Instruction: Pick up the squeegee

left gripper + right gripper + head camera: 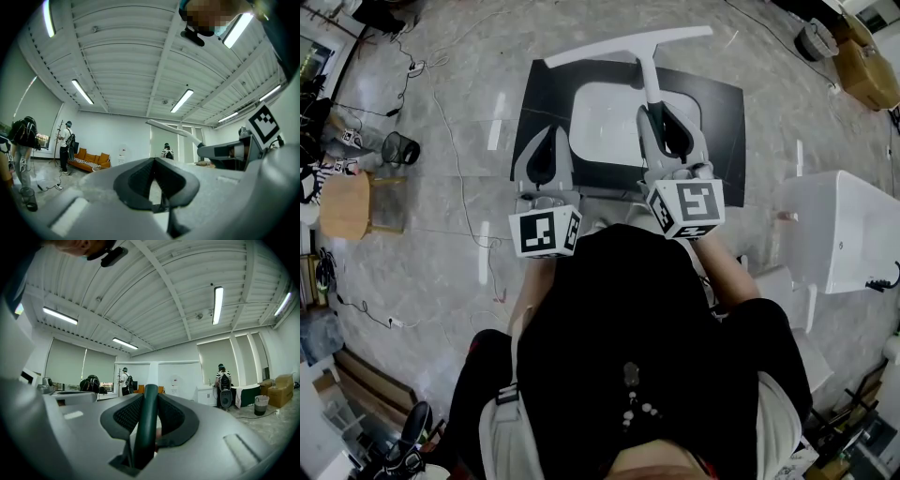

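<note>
The squeegee has a long white blade (628,45) on a white neck and a dark green handle (146,427). My right gripper (661,117) is shut on that handle and holds the squeegee out level, above a black mat (722,122). In the right gripper view the handle runs up between the pads to the blade (153,363). My left gripper (546,131) hangs beside it on the left, shut, with nothing between its jaws. From the left gripper view (152,161) the blade (171,129) shows to the right, apart from it.
A white panel (600,122) lies on the mat. A white cabinet (844,230) stands at the right, a wooden stool (345,204) and a black mesh bin (398,148) at the left. Cables trail over the floor. Several people stand far off in the room.
</note>
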